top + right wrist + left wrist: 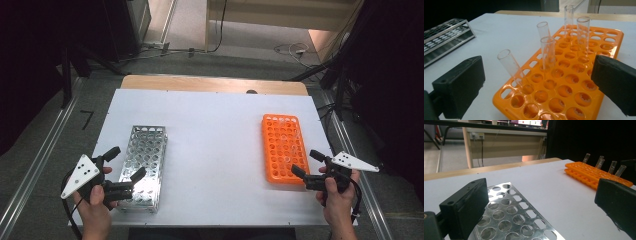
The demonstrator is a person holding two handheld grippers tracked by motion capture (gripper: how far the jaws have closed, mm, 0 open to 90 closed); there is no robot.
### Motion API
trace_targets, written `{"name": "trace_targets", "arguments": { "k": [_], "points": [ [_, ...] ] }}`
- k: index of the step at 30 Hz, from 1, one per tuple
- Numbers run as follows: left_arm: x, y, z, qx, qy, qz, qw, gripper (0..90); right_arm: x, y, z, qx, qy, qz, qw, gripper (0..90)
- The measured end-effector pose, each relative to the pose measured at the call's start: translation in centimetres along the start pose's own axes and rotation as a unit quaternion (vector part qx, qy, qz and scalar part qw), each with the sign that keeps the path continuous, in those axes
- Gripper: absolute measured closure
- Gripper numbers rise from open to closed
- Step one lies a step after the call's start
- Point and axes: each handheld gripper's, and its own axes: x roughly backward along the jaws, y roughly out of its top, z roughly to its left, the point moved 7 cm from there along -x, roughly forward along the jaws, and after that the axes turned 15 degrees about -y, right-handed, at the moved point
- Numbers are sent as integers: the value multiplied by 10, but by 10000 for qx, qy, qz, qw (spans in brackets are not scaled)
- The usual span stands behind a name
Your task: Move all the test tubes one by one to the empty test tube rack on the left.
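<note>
From my high view the white table is lit evenly from overhead, while the room falls to black at 9 and 3 o'clock. The metal rack throws a hot glare at its 6 o'clock end. Shadows under the orange rack are soft and short. In both gripper views the near jaws are blurred; the tubes look sharp, with pale highlights on their rims. All frames are soft and slightly grainy.

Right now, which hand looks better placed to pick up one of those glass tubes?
The right. The right gripper hangs open at the near end of the orange rack, and the nearest tube leans just ahead of its jaws. The left gripper is open over the metal rack, far across the table.
</note>
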Motion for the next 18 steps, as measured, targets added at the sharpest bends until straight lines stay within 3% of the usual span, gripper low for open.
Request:
{"name": "trace_targets", "arguments": {
  "k": [6, 7, 11, 13, 18],
  "points": [
    [1, 0, 0, 21, -36, -3, 10000, 0, 7, 3, 11, 38, 210, -70, 9997, 38],
    [0, 0, -1, 21, -53, 0, 10000, 0, 9, 3, 17, 143, 274, -52, 9995, 60],
    [0, 1, -2, 21, -75, 6, 10000, 0, 10, 4, 23, 131, 473, -34, 9988, 191],
    [-1, 1, -3, -3, -66, 37, 10000, 0, 10, 3, 25, 145, 637, 23, 9979, 213],
    [-2, 1, -3, 4, -83, 34, 10000, 0, 4, -2, 24, 197, 543, 215, 9981, 331]
  ]
}}
